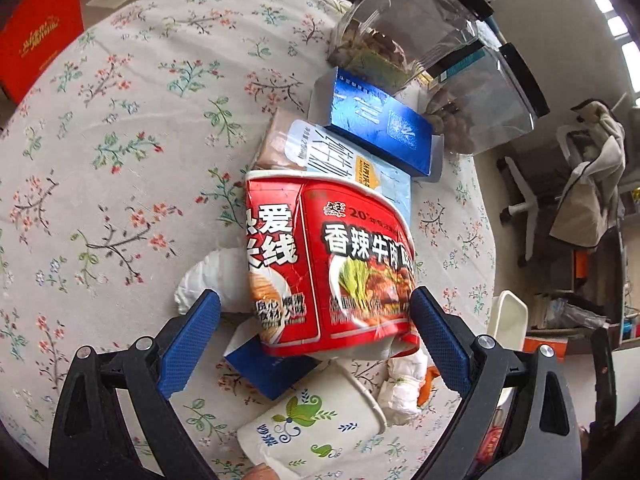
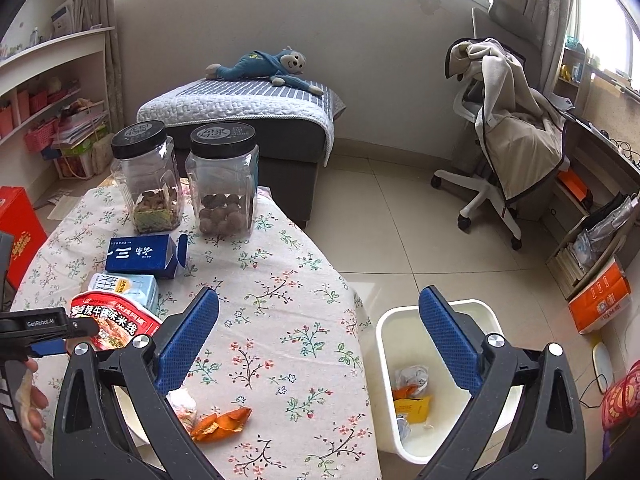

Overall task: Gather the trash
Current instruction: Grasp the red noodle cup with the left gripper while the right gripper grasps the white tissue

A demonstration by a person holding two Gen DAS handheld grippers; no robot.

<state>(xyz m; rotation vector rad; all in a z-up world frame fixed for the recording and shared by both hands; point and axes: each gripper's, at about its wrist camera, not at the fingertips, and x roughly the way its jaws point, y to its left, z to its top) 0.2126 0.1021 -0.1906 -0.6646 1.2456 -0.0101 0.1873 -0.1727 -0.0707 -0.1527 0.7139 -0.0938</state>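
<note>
A crushed red instant-noodle cup (image 1: 332, 264) lies on a pile of trash on the floral tablecloth (image 1: 140, 140). My left gripper (image 1: 316, 294) is open around it: the right finger touches the cup's side and the left finger stands a little clear. Around the cup lie crumpled tissues (image 1: 208, 276), a white paper cup with green leaves (image 1: 316, 428) and a pale blue carton (image 1: 344, 160). In the right wrist view the red cup (image 2: 112, 320) is at the left. My right gripper (image 2: 319, 291) is open and empty over the table's edge, above orange peel (image 2: 222, 422) and beside the white bin (image 2: 390, 400).
Two black-lidded clear jars (image 2: 148, 176) (image 2: 224, 184) and a dark blue box (image 2: 140, 256) stand at the table's far side. The bin holds several scraps. A draped office chair (image 2: 504, 152) and tiled floor are to the right. A red box (image 1: 40, 28) is beyond the table.
</note>
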